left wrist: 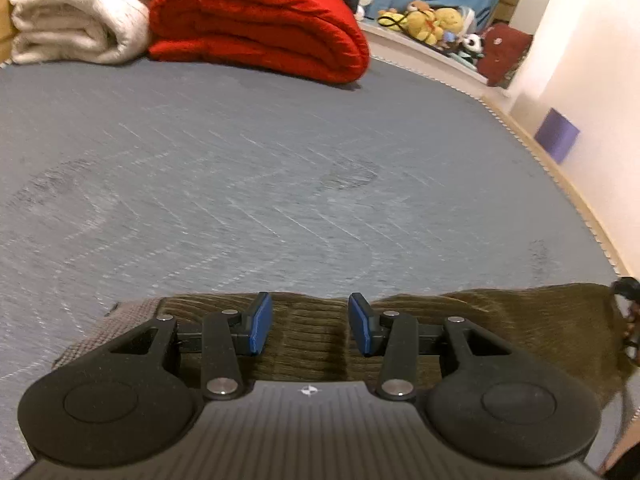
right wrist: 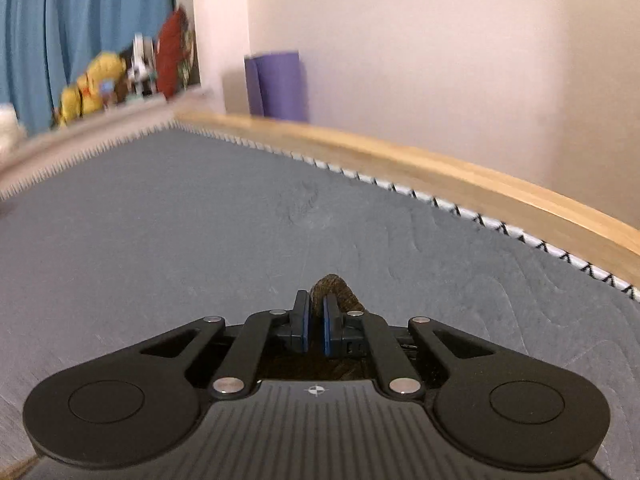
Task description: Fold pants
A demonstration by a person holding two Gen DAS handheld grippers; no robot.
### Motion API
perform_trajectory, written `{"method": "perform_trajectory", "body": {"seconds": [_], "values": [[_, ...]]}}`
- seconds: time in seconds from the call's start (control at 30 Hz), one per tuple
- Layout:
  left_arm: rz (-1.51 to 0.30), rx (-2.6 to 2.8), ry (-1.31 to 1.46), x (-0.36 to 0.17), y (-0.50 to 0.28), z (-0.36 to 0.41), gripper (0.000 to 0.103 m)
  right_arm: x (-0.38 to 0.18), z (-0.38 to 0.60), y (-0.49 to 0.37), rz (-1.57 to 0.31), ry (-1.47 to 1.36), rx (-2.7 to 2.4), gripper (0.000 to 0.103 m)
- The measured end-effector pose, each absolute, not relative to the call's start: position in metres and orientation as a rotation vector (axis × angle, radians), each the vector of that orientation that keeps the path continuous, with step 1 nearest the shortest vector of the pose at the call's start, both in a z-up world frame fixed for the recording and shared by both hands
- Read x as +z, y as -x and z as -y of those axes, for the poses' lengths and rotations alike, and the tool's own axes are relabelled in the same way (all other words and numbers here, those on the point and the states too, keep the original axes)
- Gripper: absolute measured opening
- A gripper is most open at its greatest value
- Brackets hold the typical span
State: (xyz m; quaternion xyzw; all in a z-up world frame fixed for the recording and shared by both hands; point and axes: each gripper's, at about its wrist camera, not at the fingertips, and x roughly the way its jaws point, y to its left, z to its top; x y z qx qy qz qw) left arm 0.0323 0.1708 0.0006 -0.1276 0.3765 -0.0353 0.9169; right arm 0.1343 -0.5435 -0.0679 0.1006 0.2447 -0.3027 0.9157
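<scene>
Olive-brown corduroy pants (left wrist: 460,320) lie on the grey mattress (left wrist: 240,180) at the near edge of the left wrist view, with a checked lining (left wrist: 100,336) showing at the left. My left gripper (left wrist: 310,326) is open, its blue pads apart just over the pants' far edge. My right gripper (right wrist: 315,326) is shut on a bunched fold of the pants (right wrist: 334,286), which pokes out beyond its fingertips. It holds the fold over the mattress (right wrist: 200,220). The rest of the pants is hidden under the right gripper's body.
A folded white blanket (left wrist: 76,12) and a folded red blanket (left wrist: 260,24) lie at the mattress's far end. Stuffed toys (left wrist: 432,20) sit on a ledge beyond. A wooden bed rail (right wrist: 440,176) runs along the right edge, with a purple roll (right wrist: 280,84) against the wall.
</scene>
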Motion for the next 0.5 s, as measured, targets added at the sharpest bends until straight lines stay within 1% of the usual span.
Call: {"method": "perform_trajectory", "body": {"seconds": [0.03, 0.07, 0.1, 0.17, 0.2, 0.23, 0.3, 0.37, 0.4, 0.43, 0.47, 0.5], "values": [[-0.779, -0.079, 0.257, 0.0, -0.033, -0.171, 0.047, -0.07, 0.542, -0.137, -0.521, -0.193, -0.629, 0.013], [-0.788, -0.087, 0.246, -0.002, -0.033, -0.171, 0.047, -0.069, 0.538, -0.136, -0.525, -0.171, -0.646, 0.029], [-0.802, -0.084, 0.235, -0.005, -0.034, -0.173, 0.045, -0.065, 0.533, -0.134, -0.515, -0.151, -0.669, 0.048], [-0.894, 0.013, 0.182, -0.019, -0.041, -0.182, 0.031, -0.053, 0.527, -0.126, -0.47, -0.142, -0.686, 0.061], [-0.943, 0.082, 0.152, -0.03, -0.044, -0.189, 0.006, -0.047, 0.524, -0.123, -0.459, -0.146, -0.676, 0.061], [-0.966, 0.111, 0.146, -0.037, -0.045, -0.196, 0.002, -0.04, 0.522, -0.117, -0.449, -0.154, -0.658, 0.062], [-0.962, 0.092, 0.228, -0.038, -0.044, -0.21, 0.002, -0.028, 0.512, -0.111, -0.429, -0.162, -0.612, 0.064], [-0.911, 0.09, 0.296, -0.026, -0.037, -0.219, 0.003, -0.018, 0.503, -0.106, -0.418, -0.157, -0.561, 0.064], [-0.878, 0.088, 0.311, -0.018, -0.032, -0.221, 0.011, -0.013, 0.497, -0.105, -0.415, -0.155, -0.528, 0.065], [-0.842, 0.088, 0.319, -0.01, -0.027, -0.225, 0.023, -0.008, 0.488, -0.102, -0.413, -0.152, -0.482, 0.065], [-0.804, 0.096, 0.323, -0.002, -0.022, -0.229, 0.029, -0.004, 0.479, -0.1, -0.414, -0.149, -0.436, 0.066], [-0.78, 0.109, 0.329, 0.002, -0.018, -0.233, 0.041, -0.001, 0.47, -0.096, -0.417, -0.144, -0.395, 0.066]]}}
